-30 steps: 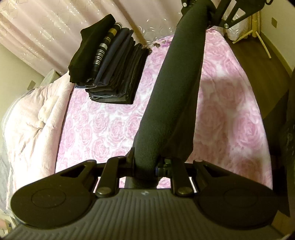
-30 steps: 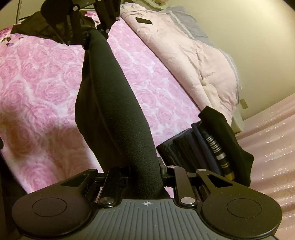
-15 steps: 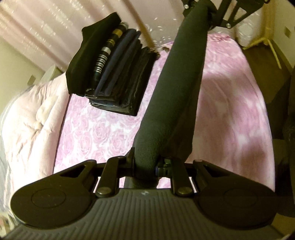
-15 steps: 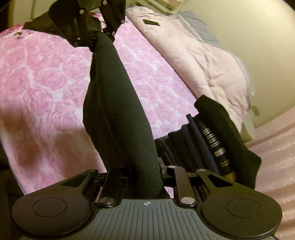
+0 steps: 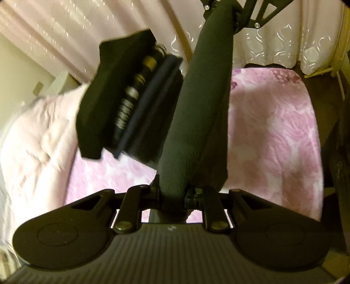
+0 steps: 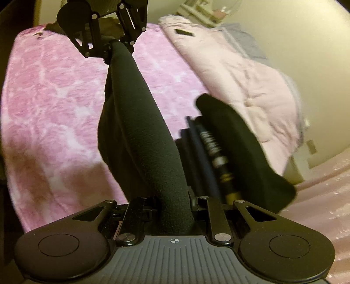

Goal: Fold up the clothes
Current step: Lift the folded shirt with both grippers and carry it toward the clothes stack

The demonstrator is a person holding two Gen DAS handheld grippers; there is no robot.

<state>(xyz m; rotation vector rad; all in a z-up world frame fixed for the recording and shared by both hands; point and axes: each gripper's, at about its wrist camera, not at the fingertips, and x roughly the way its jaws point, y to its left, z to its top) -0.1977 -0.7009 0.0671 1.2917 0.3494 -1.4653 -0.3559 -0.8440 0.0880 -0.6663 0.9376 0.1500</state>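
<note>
A dark folded garment (image 5: 196, 113) is stretched taut between my two grippers above the bed; it also shows in the right wrist view (image 6: 148, 135). My left gripper (image 5: 172, 196) is shut on one end of it. My right gripper (image 6: 175, 207) is shut on the other end. Each gripper shows at the far end in the other's view, the right gripper (image 5: 236, 17) at the top of the left wrist view and the left gripper (image 6: 109, 45) at the top of the right wrist view. A stack of folded dark clothes (image 5: 122, 102) lies on the bed close beside the garment, also seen in the right wrist view (image 6: 229, 153).
The bed has a pink rose-print cover (image 5: 273, 131). A pale pink quilt (image 5: 32, 142) is bunched along one side, also in the right wrist view (image 6: 240, 76). Pink curtains (image 5: 87, 32) hang behind the bed. Wooden floor (image 5: 328, 98) lies past the bed's edge.
Both grippers have carried the taut garment toward the stack of folded clothes, which now looks much larger and closer. The grip on both ends is unchanged.
</note>
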